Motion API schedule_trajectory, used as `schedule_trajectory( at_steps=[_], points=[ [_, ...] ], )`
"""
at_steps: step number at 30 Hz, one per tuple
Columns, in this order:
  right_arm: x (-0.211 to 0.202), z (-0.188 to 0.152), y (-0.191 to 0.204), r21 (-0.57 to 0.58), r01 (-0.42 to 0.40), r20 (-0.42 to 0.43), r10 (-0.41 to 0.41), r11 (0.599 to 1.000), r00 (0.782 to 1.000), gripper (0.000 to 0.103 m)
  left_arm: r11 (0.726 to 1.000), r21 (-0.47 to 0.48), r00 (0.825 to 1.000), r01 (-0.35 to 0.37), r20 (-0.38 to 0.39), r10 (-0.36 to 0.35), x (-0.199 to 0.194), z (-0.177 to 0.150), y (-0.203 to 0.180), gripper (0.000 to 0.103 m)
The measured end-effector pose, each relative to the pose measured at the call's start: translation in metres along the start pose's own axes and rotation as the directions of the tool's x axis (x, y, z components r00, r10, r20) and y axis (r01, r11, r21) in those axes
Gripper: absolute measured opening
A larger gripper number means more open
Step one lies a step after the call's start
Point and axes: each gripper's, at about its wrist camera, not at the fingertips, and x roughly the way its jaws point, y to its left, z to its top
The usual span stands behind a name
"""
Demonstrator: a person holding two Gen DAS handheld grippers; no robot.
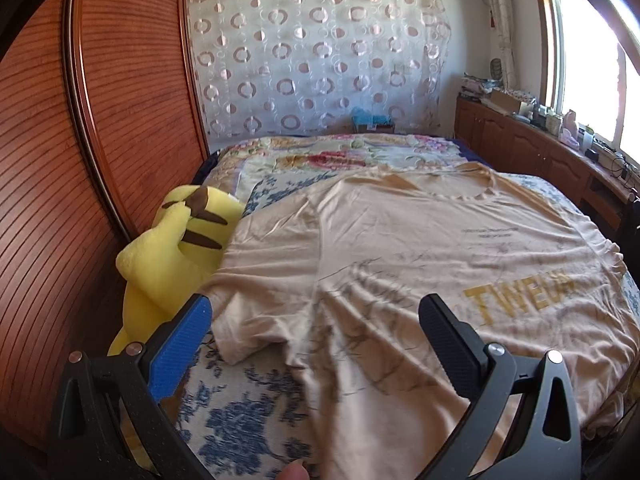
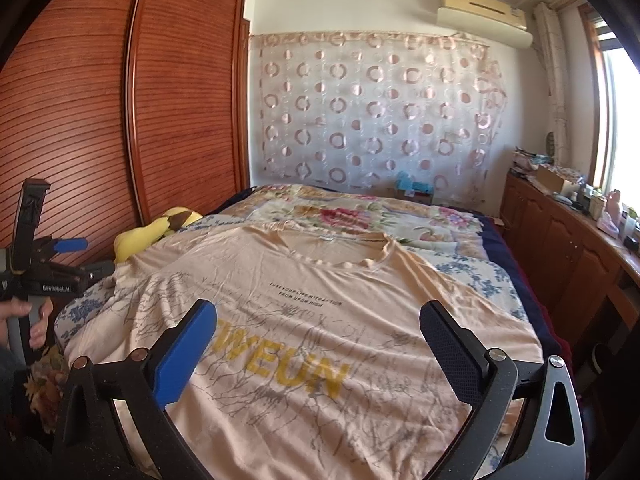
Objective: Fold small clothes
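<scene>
A beige T-shirt (image 1: 420, 248) with yellow lettering lies spread flat, front up, on the bed, neckline toward the headboard end; it also shows in the right wrist view (image 2: 320, 300). My left gripper (image 1: 316, 312) is open and empty, hovering over the shirt's left sleeve and side. My right gripper (image 2: 318, 320) is open and empty, above the shirt's lower middle near the lettering. The left gripper also shows at the far left of the right wrist view (image 2: 68, 246), held in a hand.
A yellow plush toy (image 1: 176, 248) lies at the bed's left edge against the wooden wardrobe (image 1: 80, 140). A floral quilt (image 1: 332, 156) covers the bed's far end. A wooden cabinet (image 2: 568, 248) with clutter runs along the right under the window.
</scene>
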Motion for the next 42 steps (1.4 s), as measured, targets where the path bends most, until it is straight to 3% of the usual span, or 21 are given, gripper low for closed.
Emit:
schedule_trajectory(
  at_steps=[5,9,14,16,22,29,31,33,37,40,42],
  points=[
    [0.026,0.002,-0.008,-0.007,-0.035,-0.053,0.034,0.999,0.998,0.101,0.999,-0.014,0.997,-0.032,-0.07,0.031,0.032,-0.002,0.036,0.103],
    [0.038,0.005,-0.02,-0.008,-0.053,-0.095,0.052,0.999,0.994,0.098,0.998,-0.058,0.992,-0.013,-0.125,0.006,0.054,-0.002,0.063,0.103],
    [0.058,0.014,-0.031,0.0,-0.083,-0.162,0.082,0.997,0.983,0.093,0.993,-0.112,0.983,0.018,-0.181,-0.039,0.075,0.002,0.091,0.094],
    [0.063,0.017,-0.036,0.003,-0.091,-0.182,0.09,0.996,0.979,0.093,0.986,-0.151,0.974,0.066,-0.207,-0.097,0.085,0.002,0.098,0.086],
    [0.072,0.026,-0.037,0.002,-0.09,-0.207,0.088,0.996,0.974,0.093,0.956,-0.269,0.933,0.118,-0.299,-0.2,0.119,-0.003,0.111,0.08],
    [0.074,0.027,-0.03,-0.01,-0.087,-0.2,0.083,0.996,0.976,0.093,0.917,-0.368,0.905,0.154,-0.319,-0.28,0.137,-0.006,0.121,0.073],
    [0.074,0.023,-0.028,-0.01,-0.09,-0.195,0.086,0.996,0.977,0.093,0.905,-0.387,0.9,0.179,-0.306,-0.31,0.138,-0.005,0.123,0.058],
    [0.072,0.019,-0.03,-0.007,-0.094,-0.19,0.091,0.995,0.978,0.093,0.902,-0.391,0.903,0.184,-0.295,-0.312,0.134,-0.002,0.124,0.047],
    [0.068,0.014,-0.03,-0.01,-0.099,-0.182,0.096,0.995,0.979,0.093,0.935,-0.324,0.927,0.143,-0.287,-0.241,0.127,0.005,0.124,0.026],
    [0.065,0.011,-0.031,-0.008,-0.097,-0.179,0.094,0.995,0.979,0.093,0.954,-0.278,0.942,0.113,-0.274,-0.191,0.121,0.009,0.123,0.014],
    [0.064,0.011,-0.032,-0.002,-0.097,-0.18,0.095,0.995,0.979,0.093,0.961,-0.256,0.953,0.107,-0.248,-0.172,0.115,0.012,0.122,0.011]
  ],
)
